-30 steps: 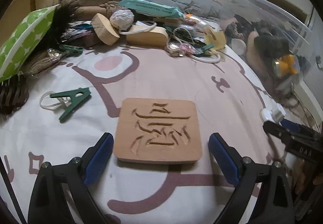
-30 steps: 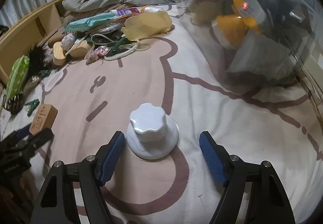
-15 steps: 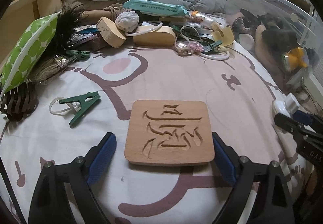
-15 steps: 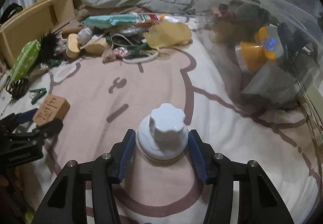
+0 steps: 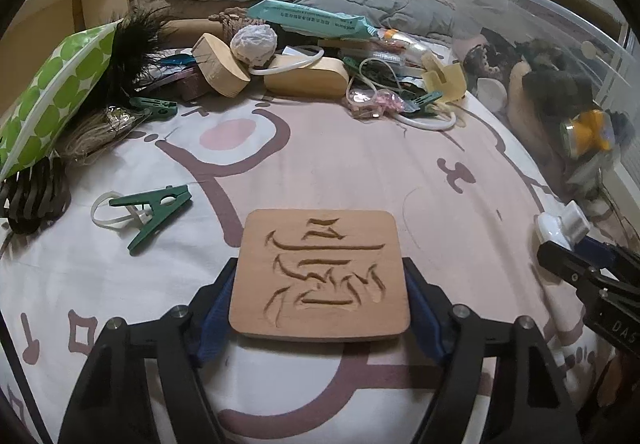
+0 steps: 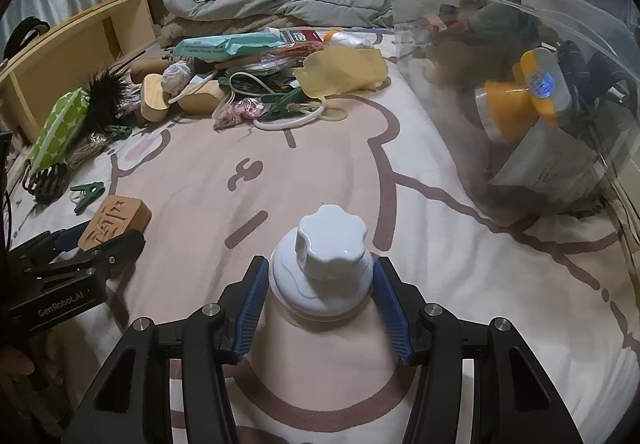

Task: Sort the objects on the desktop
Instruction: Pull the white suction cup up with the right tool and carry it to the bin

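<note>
Wooden carved coaster (image 5: 320,274), flat on the bedsheet (image 5: 360,164), is now being squeezed by the closing left gripper (image 5: 320,308), wide apart a second ago; the white knob (image 6: 323,276) is already clamped by the right gripper (image 6: 320,300). Both can probably be lifted toward the clear bin (image 6: 560,104).

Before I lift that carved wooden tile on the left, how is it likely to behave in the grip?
The wooden tile looks like a stiff slab, so it should not bend. The left hand-held gripper is closing on its side edges; those thin edges may let it pivot and droop. It looks fairly light, and the soft blanket gives little support.
</note>
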A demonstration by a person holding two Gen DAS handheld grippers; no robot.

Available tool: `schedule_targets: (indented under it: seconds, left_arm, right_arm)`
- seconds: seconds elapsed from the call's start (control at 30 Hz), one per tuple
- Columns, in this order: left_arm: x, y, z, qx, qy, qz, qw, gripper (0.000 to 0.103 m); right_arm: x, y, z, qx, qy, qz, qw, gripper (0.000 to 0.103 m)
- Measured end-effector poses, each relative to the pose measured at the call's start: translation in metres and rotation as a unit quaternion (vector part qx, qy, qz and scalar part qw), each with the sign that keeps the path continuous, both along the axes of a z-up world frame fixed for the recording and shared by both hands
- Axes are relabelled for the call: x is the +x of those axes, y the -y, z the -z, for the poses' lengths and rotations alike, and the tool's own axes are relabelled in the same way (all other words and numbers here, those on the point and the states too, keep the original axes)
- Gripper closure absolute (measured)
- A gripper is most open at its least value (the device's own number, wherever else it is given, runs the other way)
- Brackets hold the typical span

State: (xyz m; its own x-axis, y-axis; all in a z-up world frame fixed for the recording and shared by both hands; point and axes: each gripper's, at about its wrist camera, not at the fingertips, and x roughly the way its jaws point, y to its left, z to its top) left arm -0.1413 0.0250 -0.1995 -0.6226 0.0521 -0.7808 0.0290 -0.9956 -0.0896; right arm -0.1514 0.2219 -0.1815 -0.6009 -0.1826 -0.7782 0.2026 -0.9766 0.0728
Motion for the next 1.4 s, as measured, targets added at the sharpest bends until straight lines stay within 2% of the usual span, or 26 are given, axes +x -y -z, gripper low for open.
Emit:
schedule_targets:
  seconds: [0.4, 0.83, 1.0, 1.17, 1.4]
  left_arm:
    - [0.006, -0.001, -0.007, 0.014, 0.002, 0.002, 0.9999, 0.027]
    - [0.025, -0.012, -0.030, 0.029, -0.024, 0.027, 0.9989, 0.027]
    - [0.031, -0.017, -0.035, 0.029, -0.022, 0.041, 0.9985, 0.027]
    - [0.038, -0.020, -0.043, 0.042, -0.025, 0.053, 0.9974, 0.027]
    - [0.045, -0.022, -0.062, 0.041, -0.049, 0.066, 0.9957, 0.027]
  right_arm:
    - [0.001, -0.005, -0.005, -0.030, -0.002, -0.001, 1.000, 0.049]
    - [0.009, -0.005, -0.024, -0.071, -0.027, -0.020, 0.997, 0.049]
    - [0.012, -0.006, -0.031, -0.090, -0.029, -0.029, 0.995, 0.049]
    - [0.023, -0.007, -0.050, -0.099, -0.051, -0.043, 0.993, 0.049]
    - [0.028, -0.035, -0.092, -0.157, -0.075, -0.052, 0.983, 0.049]
